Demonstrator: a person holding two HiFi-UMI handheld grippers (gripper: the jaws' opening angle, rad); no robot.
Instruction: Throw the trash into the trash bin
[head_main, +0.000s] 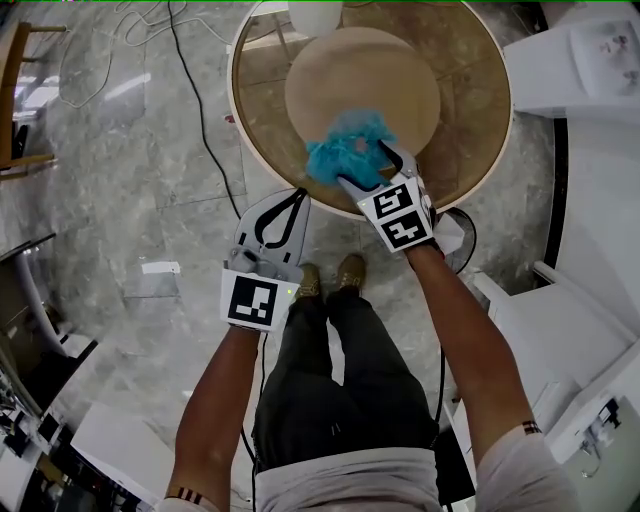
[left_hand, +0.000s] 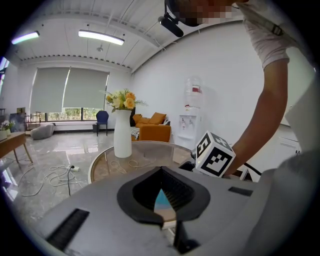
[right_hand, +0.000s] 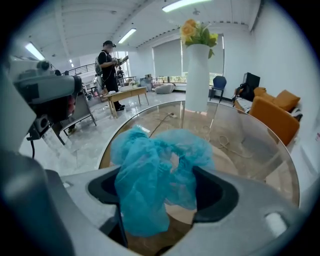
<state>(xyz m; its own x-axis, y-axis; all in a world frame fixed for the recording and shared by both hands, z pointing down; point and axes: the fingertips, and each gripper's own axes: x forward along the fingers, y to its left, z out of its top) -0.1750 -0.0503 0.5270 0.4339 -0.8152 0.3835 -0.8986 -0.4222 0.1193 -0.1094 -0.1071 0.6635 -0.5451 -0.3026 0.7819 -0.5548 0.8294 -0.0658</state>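
A crumpled blue net-like piece of trash (head_main: 348, 148) lies on the round glass table (head_main: 470, 160), near its front edge. My right gripper (head_main: 365, 165) reaches down over it with its jaws wide apart. The blue trash (right_hand: 155, 170) sits between the two fingers and bulges up over them; the pads do not press on it. My left gripper (head_main: 298, 196) hangs lower, off the table's front left edge above the floor. Its fingertips meet and nothing is held. In the left gripper view, the left gripper (left_hand: 161, 172) points at the table, and the right gripper's marker cube (left_hand: 215, 155) shows beyond it.
A white vase with yellow flowers (right_hand: 197, 75) stands on the far side of the table. Cables (head_main: 190, 90) trail over the marble floor at the left. White counters (head_main: 600, 200) line the right side. A person (right_hand: 109, 70) stands far off by desks.
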